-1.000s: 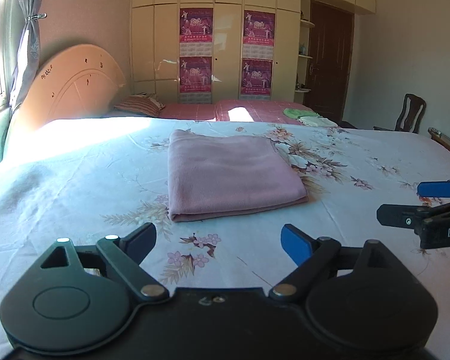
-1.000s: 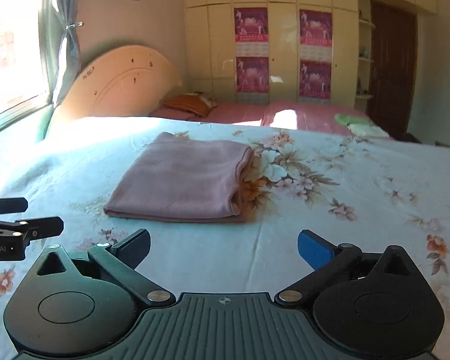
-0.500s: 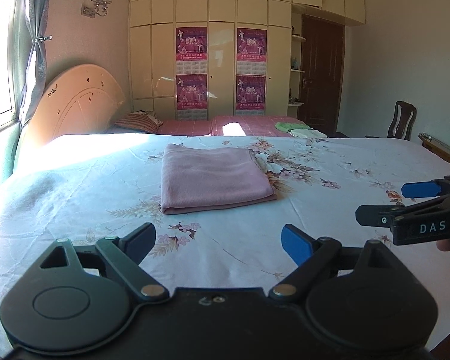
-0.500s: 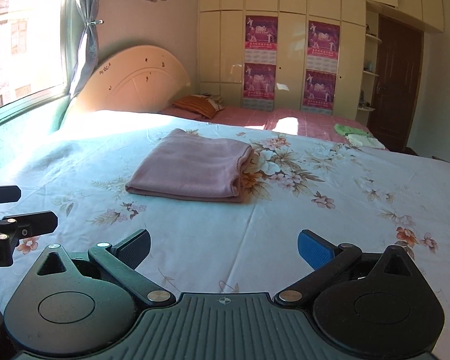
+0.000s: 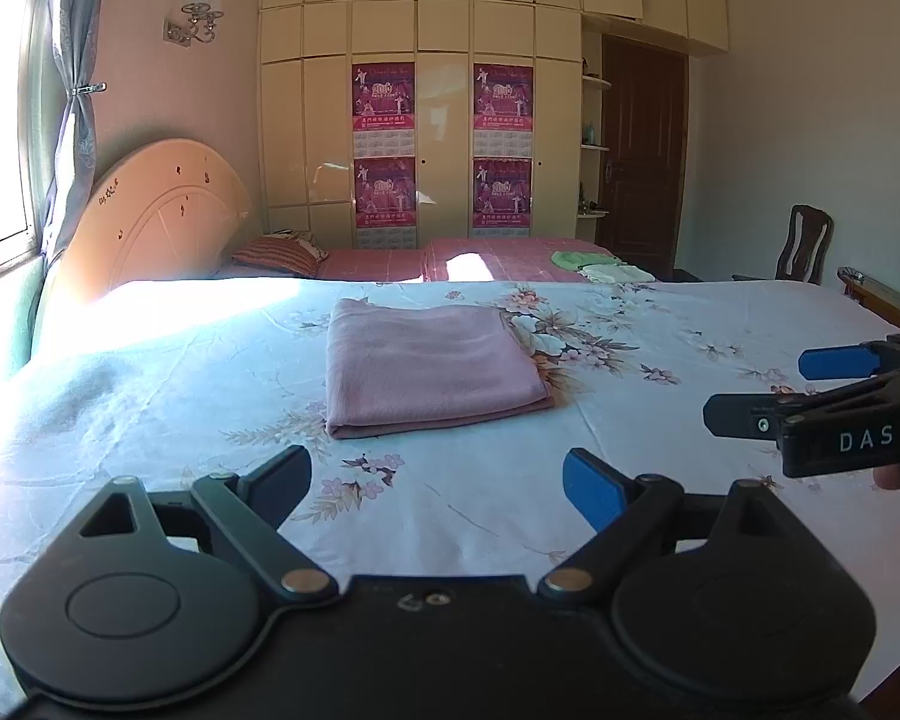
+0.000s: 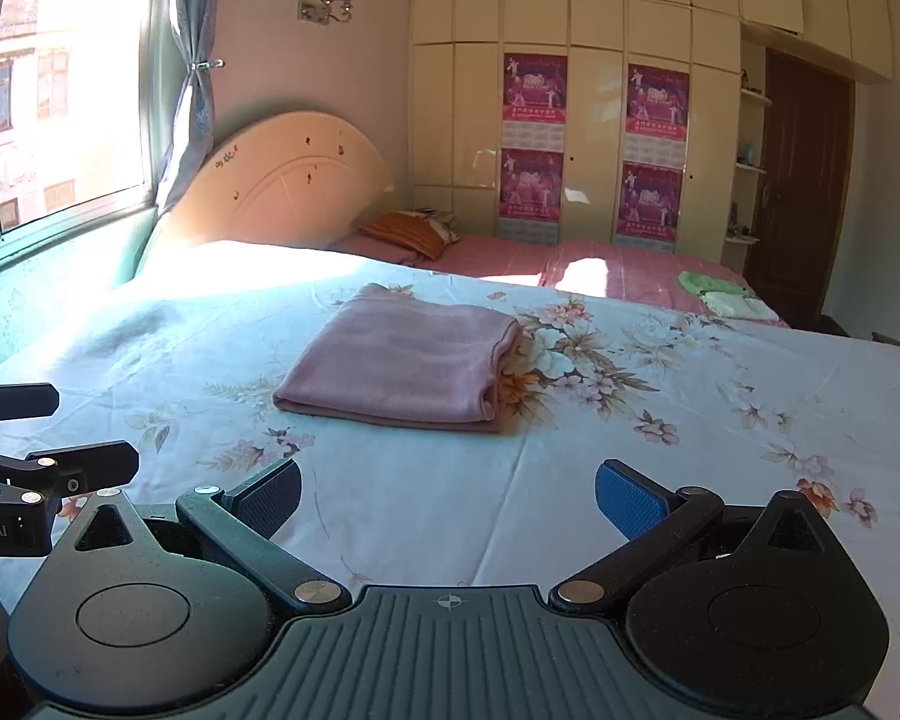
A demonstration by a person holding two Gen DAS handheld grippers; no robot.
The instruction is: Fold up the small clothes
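A pink cloth [image 5: 426,369] lies folded into a neat rectangle on the floral bedsheet [image 5: 150,396]; it also shows in the right wrist view [image 6: 402,357]. My left gripper [image 5: 438,483] is open and empty, held back from the cloth over the near part of the bed. My right gripper [image 6: 449,495] is open and empty, likewise short of the cloth. The right gripper shows side-on in the left wrist view [image 5: 774,390], and the left gripper shows at the left edge of the right wrist view [image 6: 60,429].
A curved headboard [image 5: 156,216] and window stand at left. A second bed with a pink sheet [image 5: 486,255] holds a striped pillow [image 5: 279,252] and green and white cloths [image 5: 600,267]. A wardrobe with posters, a dark door and a chair [image 5: 804,243] line the back.
Both grippers have pulled back and risen away from the folded cloth, which now looks smaller and farther. The jaws stay open and the cloth has not moved.
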